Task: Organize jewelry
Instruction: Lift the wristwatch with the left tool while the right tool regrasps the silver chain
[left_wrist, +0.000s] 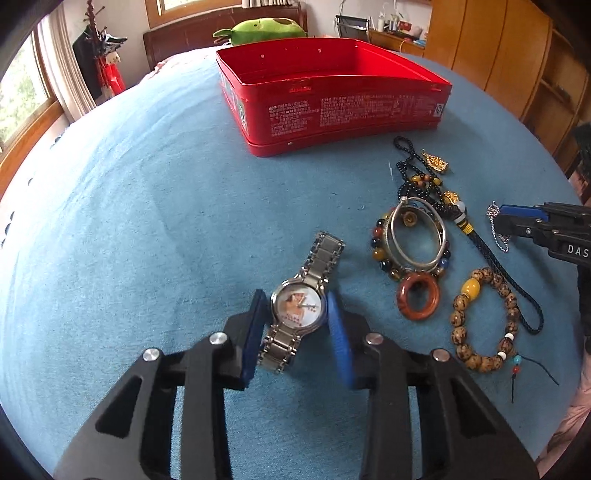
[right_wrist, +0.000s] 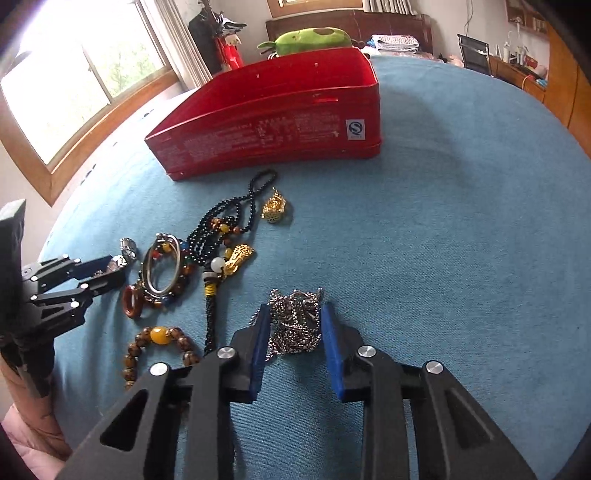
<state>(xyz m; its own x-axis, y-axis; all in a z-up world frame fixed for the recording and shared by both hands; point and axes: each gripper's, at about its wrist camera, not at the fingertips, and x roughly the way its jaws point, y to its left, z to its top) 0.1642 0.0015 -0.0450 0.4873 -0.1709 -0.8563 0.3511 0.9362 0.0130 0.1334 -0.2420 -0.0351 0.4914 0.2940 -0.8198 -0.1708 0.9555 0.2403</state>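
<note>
My left gripper (left_wrist: 297, 314) is shut on a silver wristwatch (left_wrist: 299, 308), its blue pads against the sides of the round case, low over the blue cloth. My right gripper (right_wrist: 295, 325) is shut on a bunched silver chain (right_wrist: 295, 321); in the left wrist view it shows at the right edge (left_wrist: 498, 218) with chain hanging from it. An open red tin (left_wrist: 332, 99) stands at the far side, also in the right wrist view (right_wrist: 280, 118); I see nothing inside it.
Between the grippers lie a black bead necklace (left_wrist: 417, 177), a silver bangle (left_wrist: 419, 232) on a coloured bead bracelet, a red-brown ring (left_wrist: 418, 295), a wooden bead bracelet (left_wrist: 484, 317) and gold charms (right_wrist: 275, 208). A green plush toy (left_wrist: 258, 29) sits behind the tin.
</note>
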